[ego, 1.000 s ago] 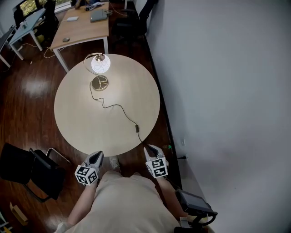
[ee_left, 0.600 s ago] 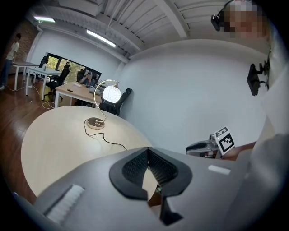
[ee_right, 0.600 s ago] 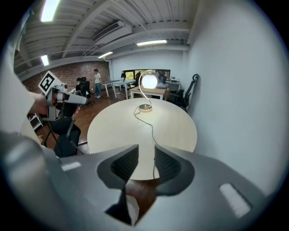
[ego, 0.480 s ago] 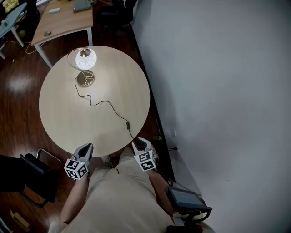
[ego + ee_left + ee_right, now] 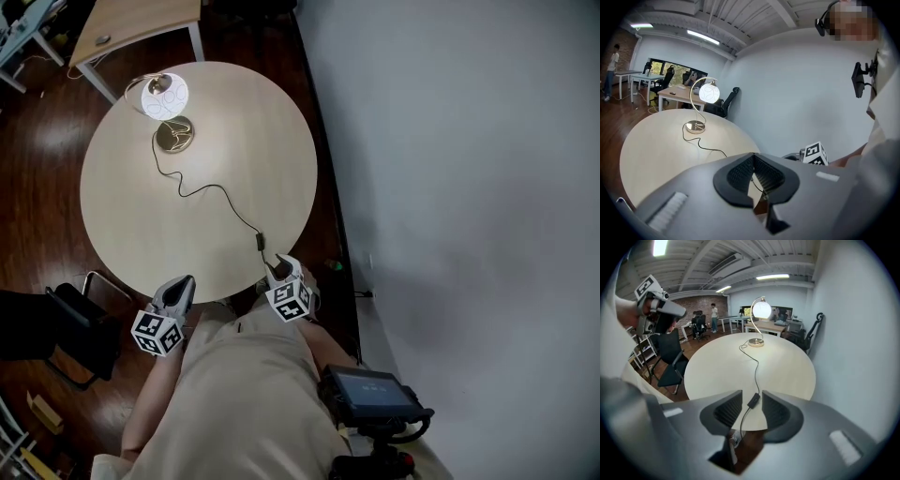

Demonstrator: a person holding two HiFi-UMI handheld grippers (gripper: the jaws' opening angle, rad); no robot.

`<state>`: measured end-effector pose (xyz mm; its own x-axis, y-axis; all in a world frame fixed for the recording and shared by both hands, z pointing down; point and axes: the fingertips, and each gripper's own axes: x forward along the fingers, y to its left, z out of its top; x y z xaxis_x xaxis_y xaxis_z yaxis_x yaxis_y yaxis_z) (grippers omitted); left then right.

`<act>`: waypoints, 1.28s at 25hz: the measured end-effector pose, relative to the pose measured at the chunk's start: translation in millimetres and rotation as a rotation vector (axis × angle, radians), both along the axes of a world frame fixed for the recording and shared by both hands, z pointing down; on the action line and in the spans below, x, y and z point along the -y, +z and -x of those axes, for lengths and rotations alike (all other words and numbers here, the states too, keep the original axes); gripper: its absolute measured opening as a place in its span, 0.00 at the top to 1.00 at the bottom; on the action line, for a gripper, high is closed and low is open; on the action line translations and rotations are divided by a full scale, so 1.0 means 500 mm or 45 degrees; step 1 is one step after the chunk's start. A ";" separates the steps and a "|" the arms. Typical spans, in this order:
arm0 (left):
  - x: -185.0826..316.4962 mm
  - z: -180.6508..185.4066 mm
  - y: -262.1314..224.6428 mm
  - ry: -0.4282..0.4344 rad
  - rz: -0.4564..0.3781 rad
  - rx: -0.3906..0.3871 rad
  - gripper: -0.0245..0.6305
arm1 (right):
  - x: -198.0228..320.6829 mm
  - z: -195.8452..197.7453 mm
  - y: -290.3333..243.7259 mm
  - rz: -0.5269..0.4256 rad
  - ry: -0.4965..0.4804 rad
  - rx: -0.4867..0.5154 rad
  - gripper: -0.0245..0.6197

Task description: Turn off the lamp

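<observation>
1. In the head view, a round pale wooden table point(image 5: 131, 216) fills the middle. A lit lamp with a white globe shade and a round brass base point(image 5: 164, 96) stands at about 11 o'clock on the tabletop.
2. A thin black cord point(image 5: 211, 192) runs from the lamp base across the table to a small black inline switch point(image 5: 260, 241), which lies near the rim at about 5 o'clock.
3. The right gripper point(image 5: 278, 266) is at the table's 5 o'clock edge, tilted down, just beside the switch. The left gripper point(image 5: 183, 284) is at about 7 o'clock, just off the rim. From above, neither gripper's jaw gap can be made out.
4. The right gripper view shows that gap. Its jaws stand spread and have just been opening. The switch lies in line between the pads, and neither pad presses on it.
5. The left gripper view shows its jaws pressed together at the tips, pinching nothing. The lamp glows well apart at 11 o'clock.
6. Only the right gripper view shows a black office chair point(image 5: 671, 363) beside the table at 9 o'clock.
</observation>
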<state>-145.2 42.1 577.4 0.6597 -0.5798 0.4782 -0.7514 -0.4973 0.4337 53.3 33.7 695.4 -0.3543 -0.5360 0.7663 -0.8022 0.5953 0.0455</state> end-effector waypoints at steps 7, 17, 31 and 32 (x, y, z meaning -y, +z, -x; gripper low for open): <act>0.029 -0.050 0.000 -0.064 0.020 0.023 0.96 | 0.019 -0.002 0.098 0.084 -0.134 0.005 0.76; 0.073 -0.089 -0.011 -0.043 -0.009 0.033 0.96 | 0.051 0.016 0.165 0.141 -0.171 0.004 0.75; 0.065 -0.019 -0.011 -0.112 0.044 0.057 0.96 | 0.062 0.064 0.280 0.219 -0.176 -0.067 0.70; 0.066 -0.015 -0.010 -0.114 0.047 0.060 0.96 | 0.062 0.063 0.288 0.231 -0.164 -0.070 0.69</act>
